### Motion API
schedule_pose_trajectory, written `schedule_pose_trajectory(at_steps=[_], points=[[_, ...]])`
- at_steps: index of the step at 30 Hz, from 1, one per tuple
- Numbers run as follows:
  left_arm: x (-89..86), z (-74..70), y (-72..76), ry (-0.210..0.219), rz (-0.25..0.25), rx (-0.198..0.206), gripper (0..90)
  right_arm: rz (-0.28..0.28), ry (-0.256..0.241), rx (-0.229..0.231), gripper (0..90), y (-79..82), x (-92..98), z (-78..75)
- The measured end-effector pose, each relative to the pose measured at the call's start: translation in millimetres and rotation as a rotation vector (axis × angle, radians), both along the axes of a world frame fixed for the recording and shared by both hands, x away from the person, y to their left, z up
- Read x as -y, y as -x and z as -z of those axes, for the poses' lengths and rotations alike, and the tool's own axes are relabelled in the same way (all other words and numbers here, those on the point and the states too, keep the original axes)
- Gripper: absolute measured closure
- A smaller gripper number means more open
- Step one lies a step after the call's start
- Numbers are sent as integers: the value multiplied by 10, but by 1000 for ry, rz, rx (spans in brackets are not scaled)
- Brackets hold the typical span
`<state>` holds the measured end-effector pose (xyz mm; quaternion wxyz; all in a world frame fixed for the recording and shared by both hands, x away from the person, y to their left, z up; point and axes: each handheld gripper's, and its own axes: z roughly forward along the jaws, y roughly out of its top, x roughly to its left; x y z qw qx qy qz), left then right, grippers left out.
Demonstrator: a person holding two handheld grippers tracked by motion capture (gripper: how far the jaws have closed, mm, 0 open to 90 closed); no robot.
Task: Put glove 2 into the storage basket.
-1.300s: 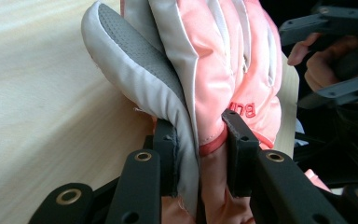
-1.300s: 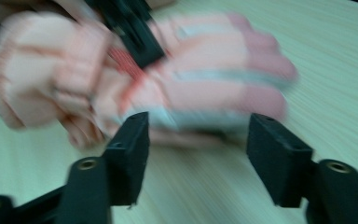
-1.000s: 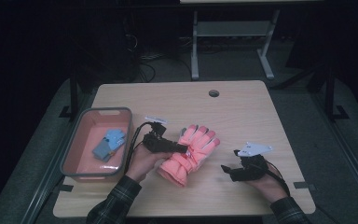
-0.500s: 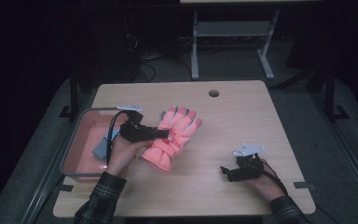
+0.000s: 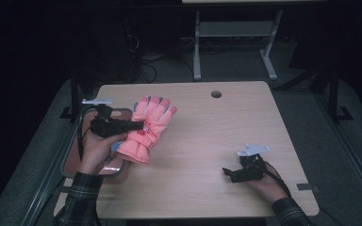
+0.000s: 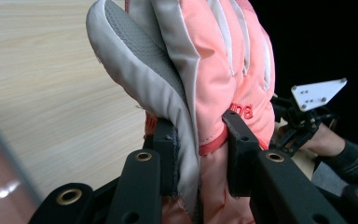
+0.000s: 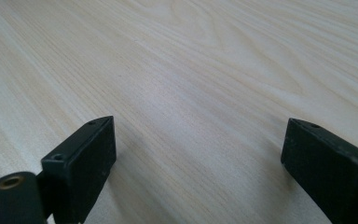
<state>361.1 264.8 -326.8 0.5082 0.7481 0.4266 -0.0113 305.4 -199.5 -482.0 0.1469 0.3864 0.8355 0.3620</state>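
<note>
A pink padded glove (image 5: 147,126) with grey fingertips hangs lifted over the table's left edge, partly above the pink tray (image 5: 73,165). My left gripper (image 5: 139,126) is shut on it near the cuff; in the left gripper view both jaws pinch the glove (image 6: 214,70) between grey palm and pink back. My right gripper (image 5: 227,172) rests low on the table at the front right, open, with bare wood between its jaws (image 7: 196,154). The right gripper (image 6: 307,116) and its hand also appear far off in the left gripper view.
The wooden table (image 5: 217,136) has a round cable hole (image 5: 216,94) at the back middle. The tray's inside is mostly hidden by the left hand and glove. A metal stand (image 5: 231,42) is on the floor behind the table.
The left gripper has carried the glove up and to the left, from the table's middle to over the tray. The right gripper has stayed at the front right.
</note>
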Motion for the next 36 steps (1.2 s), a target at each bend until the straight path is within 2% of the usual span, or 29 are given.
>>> schedule_pose_trajectory(at_steps=[3,15,19,25,28,36], points=[[-151,-39,10,-12,-28,0,705,0,0,-1,98,0,0,0],[-787,-75,71,5,-150,-29,704,3,-2,0,98,0,-1,1],[-966,18,82,3,-193,-64,704,9,-3,0,98,-1,-3,1],[-1167,257,61,2,-234,-134,703,9,-2,0,98,-2,-3,1],[-1216,357,34,0,-244,-163,703,16,-2,-4,98,-1,-5,-1],[-1239,516,-22,-15,-254,-202,702,16,0,-3,98,-2,-3,-1]])
